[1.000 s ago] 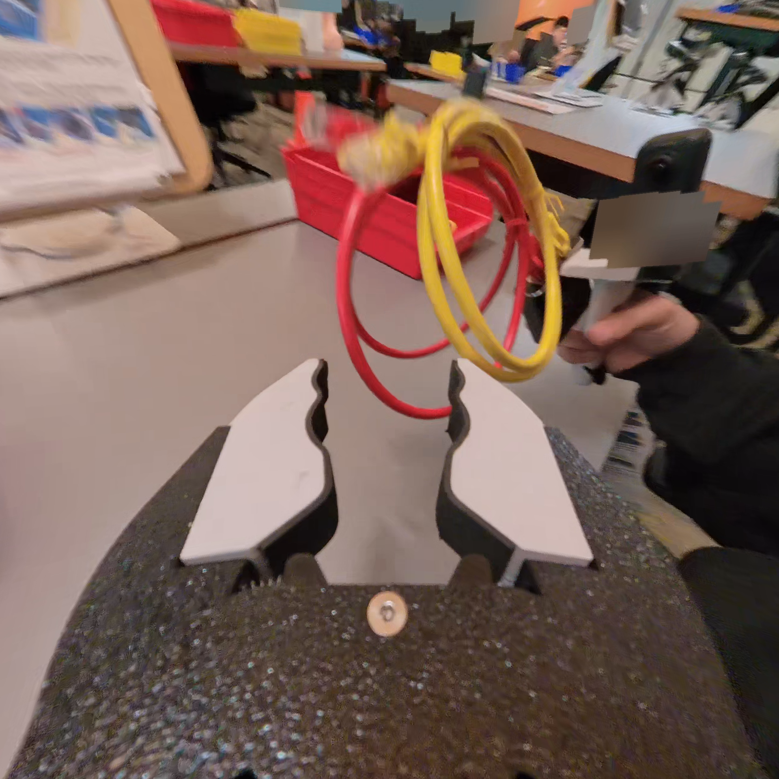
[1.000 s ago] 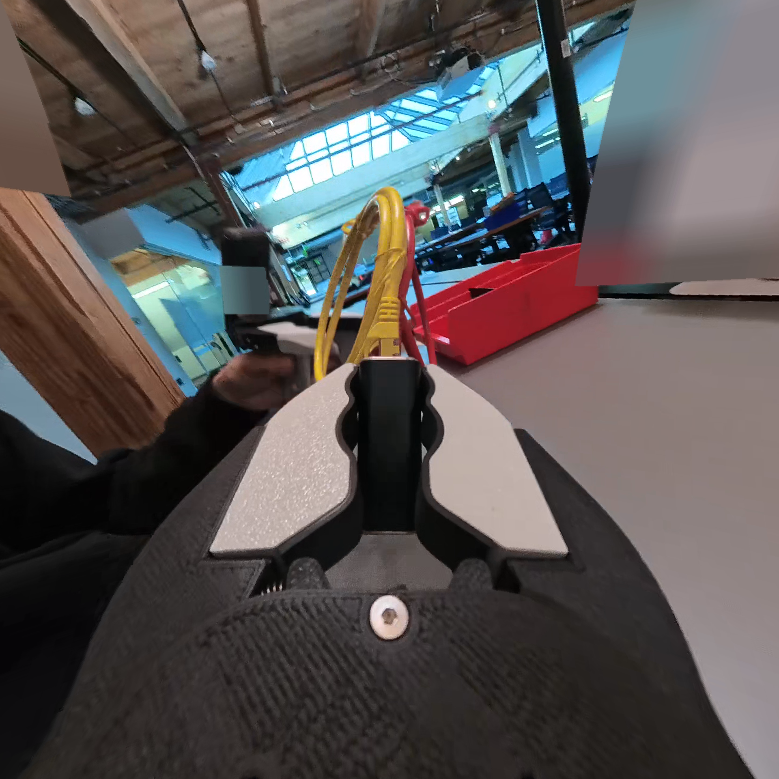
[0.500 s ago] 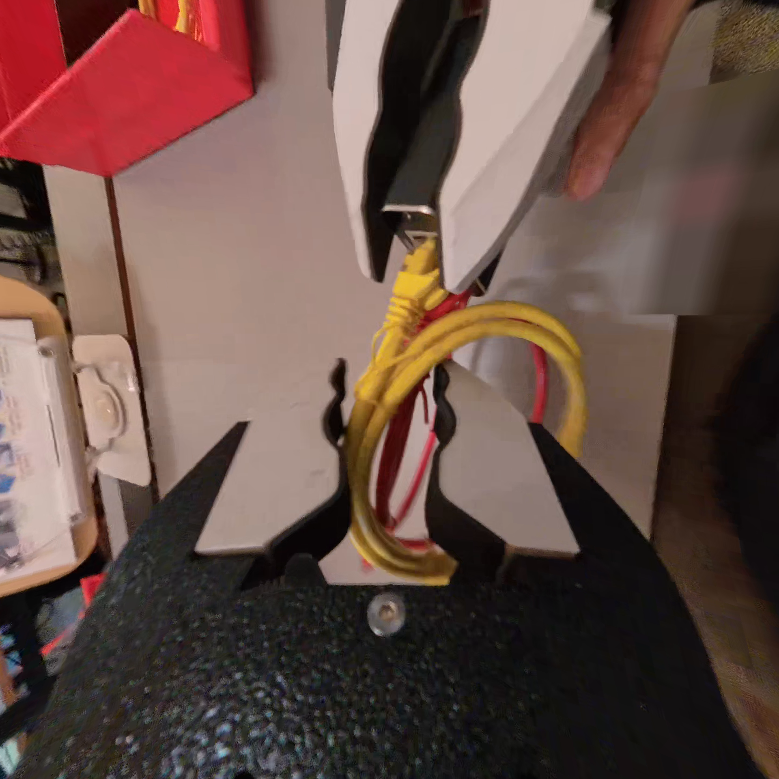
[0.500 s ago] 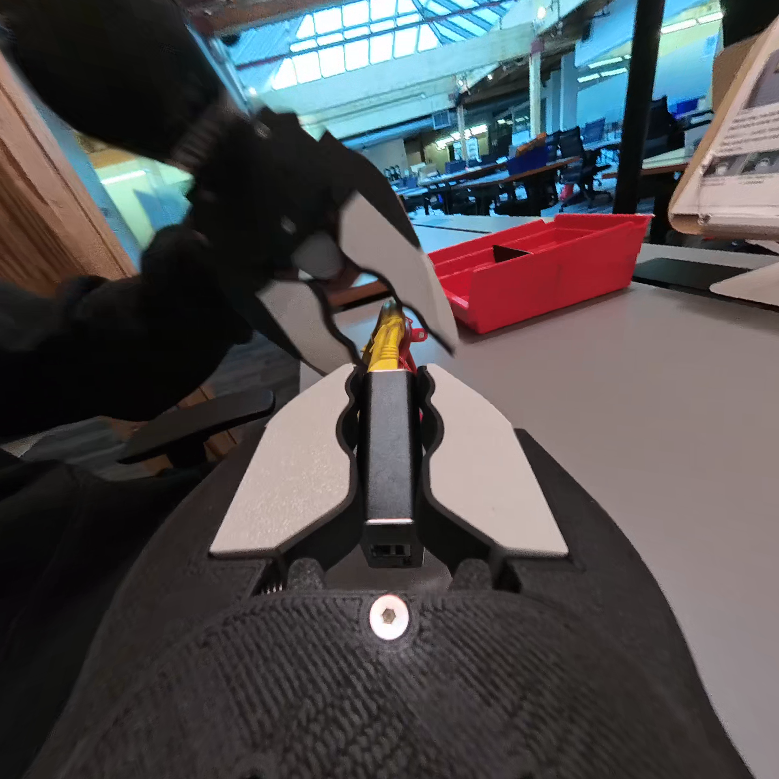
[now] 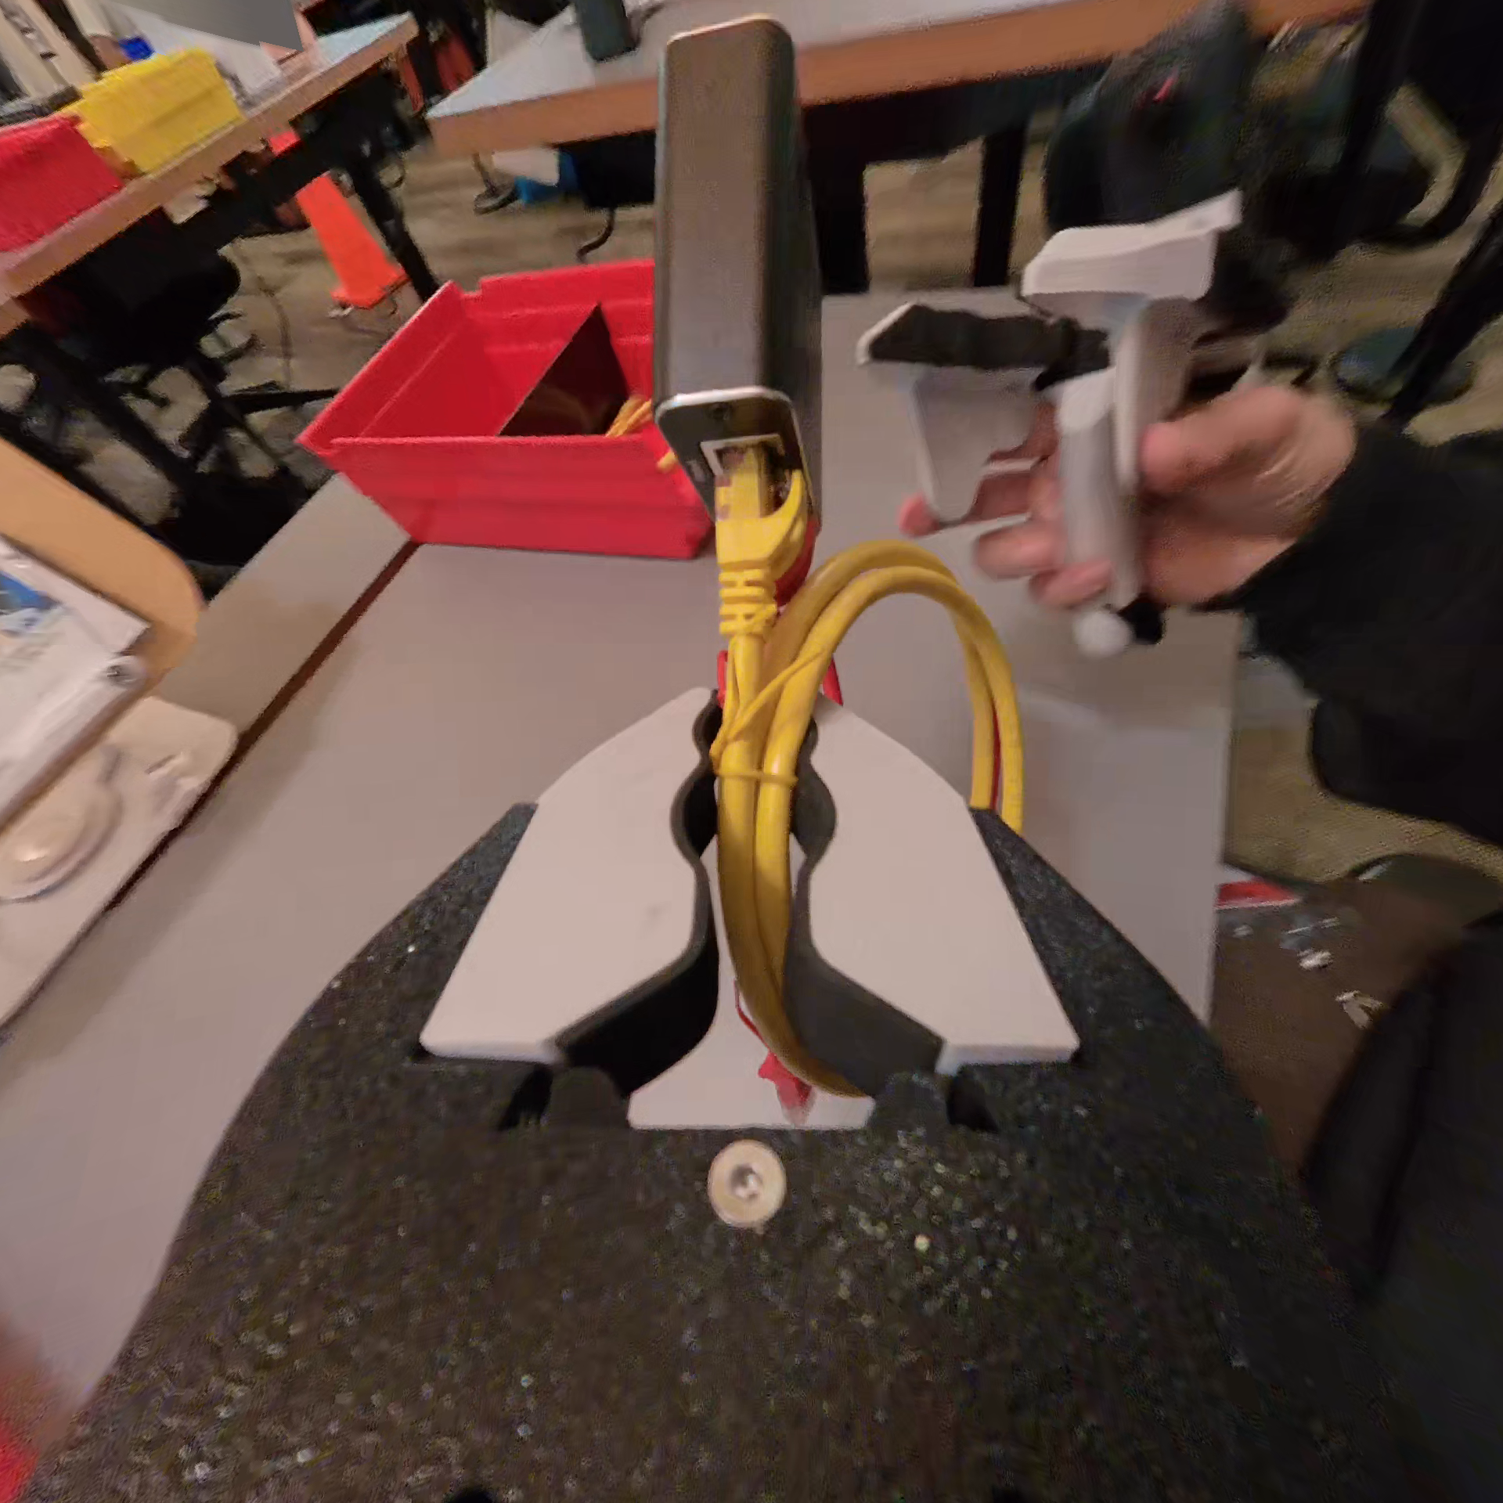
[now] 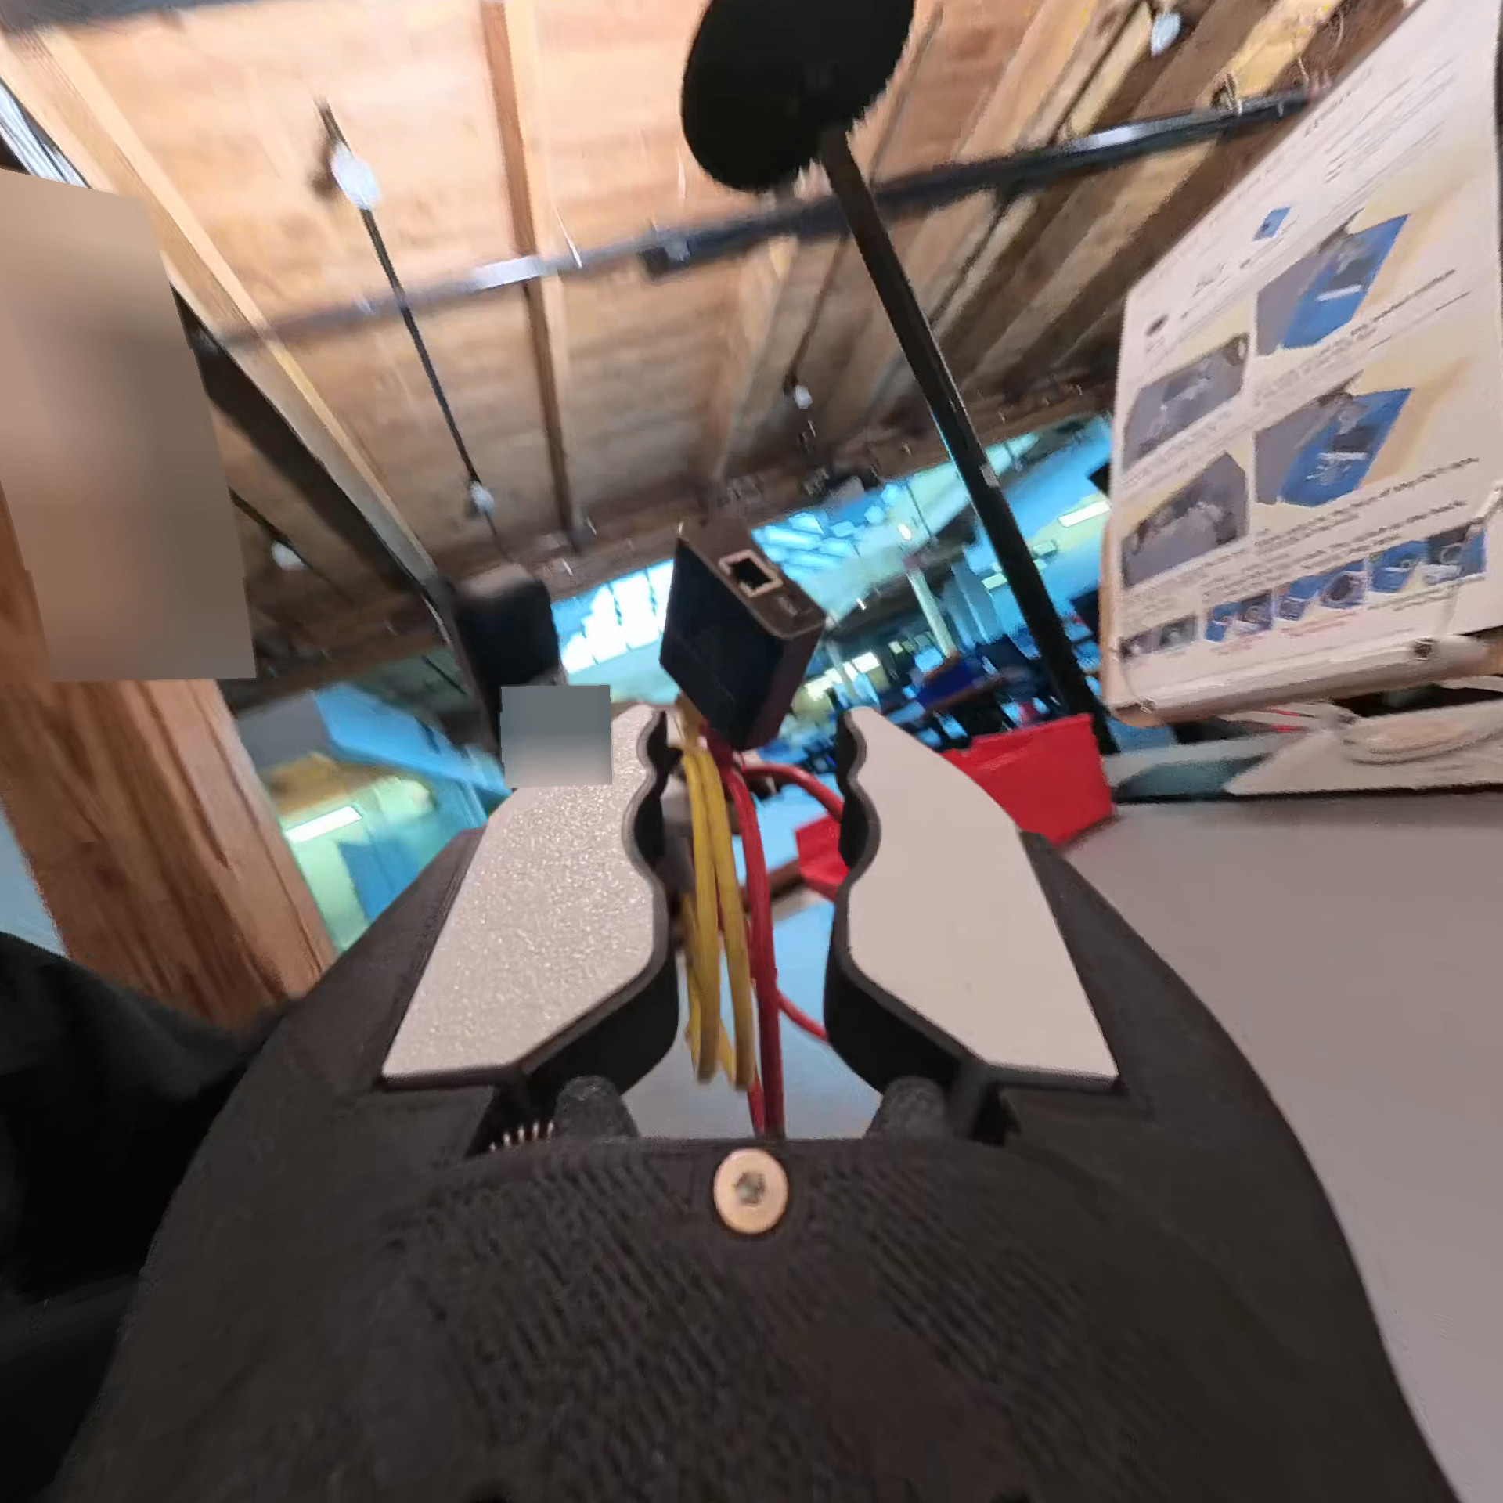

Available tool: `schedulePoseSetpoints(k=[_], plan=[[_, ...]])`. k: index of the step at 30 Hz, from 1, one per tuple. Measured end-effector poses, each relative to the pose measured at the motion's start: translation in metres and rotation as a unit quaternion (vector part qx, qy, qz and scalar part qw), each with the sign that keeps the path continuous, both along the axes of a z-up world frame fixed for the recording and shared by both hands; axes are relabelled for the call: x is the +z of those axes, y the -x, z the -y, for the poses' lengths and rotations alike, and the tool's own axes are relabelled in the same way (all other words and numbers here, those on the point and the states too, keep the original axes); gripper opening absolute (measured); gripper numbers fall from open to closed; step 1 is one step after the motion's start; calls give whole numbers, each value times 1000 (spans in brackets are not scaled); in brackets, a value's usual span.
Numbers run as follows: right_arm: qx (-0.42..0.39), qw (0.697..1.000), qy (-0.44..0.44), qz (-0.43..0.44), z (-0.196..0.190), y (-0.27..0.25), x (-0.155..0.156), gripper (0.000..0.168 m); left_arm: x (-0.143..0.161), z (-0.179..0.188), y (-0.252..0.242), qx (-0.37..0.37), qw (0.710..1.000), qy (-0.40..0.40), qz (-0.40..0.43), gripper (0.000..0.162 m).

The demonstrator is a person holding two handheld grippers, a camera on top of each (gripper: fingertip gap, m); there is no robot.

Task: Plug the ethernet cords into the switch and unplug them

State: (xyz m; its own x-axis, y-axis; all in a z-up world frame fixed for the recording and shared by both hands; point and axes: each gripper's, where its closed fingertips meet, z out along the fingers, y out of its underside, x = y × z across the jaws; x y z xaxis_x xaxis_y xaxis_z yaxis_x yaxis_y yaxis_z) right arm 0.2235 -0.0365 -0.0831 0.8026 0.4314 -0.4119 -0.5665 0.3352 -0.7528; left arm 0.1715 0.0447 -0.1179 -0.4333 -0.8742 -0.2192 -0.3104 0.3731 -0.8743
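The black switch [image 5: 732, 244] stands in the air above my left gripper [image 5: 764, 712], carried only by its cords. A yellow plug [image 5: 744, 520] sits in its lower port. My left gripper is shut on the coiled yellow cord [image 5: 752, 854], with a red cord [image 5: 785, 1090] in the same bundle. My right gripper [image 5: 911, 407] is off to the right, open and apart from the switch. In the right wrist view my right gripper [image 6: 748, 724] is open; the switch [image 6: 736, 642] lies just beyond its tips with an empty port on top, and the yellow cord [image 6: 707, 895] and red cord [image 6: 764, 935] hang between the fingers.
A red bin [image 5: 488, 480] holding more cords stands on the grey table [image 5: 488, 667] behind the switch; it also shows in the right wrist view [image 6: 1033, 781]. A poster board [image 6: 1301, 407] stands at the table's side. An orange cone [image 5: 350, 244] is on the floor. Tip to tip, the grippers are about 10 cm apart.
My right gripper has let go of the switch, opened and drawn back. My left gripper has closed on the cord bundle, which now carries the switch.
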Motion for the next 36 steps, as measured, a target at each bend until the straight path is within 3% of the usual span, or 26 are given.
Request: schedulePoseSetpoints(k=[2, 6, 8, 13, 15, 17, 22, 25, 30, 36], plan=[[9, 999, -29, -10, -1, 5, 6, 46, -4, 15, 3, -24, 999, 46, 3, 14], [50, 996, 10, 72, -16, 41, 1, 46, -20, 44, 9, -69, 993, 95, 2, 14], [50, 996, 9, 75, -18, 44, 2, 31, -23, 52, 12, -93, 988, 119, 7, 14], [43, 996, -6, 84, -16, 45, 6, 28, -24, 59, 16, -118, 981, 155, -2, 14], [26, 996, -30, 82, -12, 43, 14, 34, -29, 63, 18, -132, 980, 149, -22, 14], [48, 993, -50, 96, -6, 48, 17, 27, -34, 68, 19, -145, 979, 138, -31, 14], [44, 993, -11, 108, -5, 41, 10, 25, -40, 69, 10, -129, 980, 151, -32, 16], [16, 989, 26, 143, -6, 38, 4, 26, -44, 63, 8, -109, 985, 129, -38, 33], [-27, 975, 70, 210, -4, 33, -2, 26, -18, 54, 13, -94, 993, 76, 5, 29], [6, 972, 29, 232, 3, 55, 17, 26, -4, 69, 13, -114, 991, 66, 12, 29]])
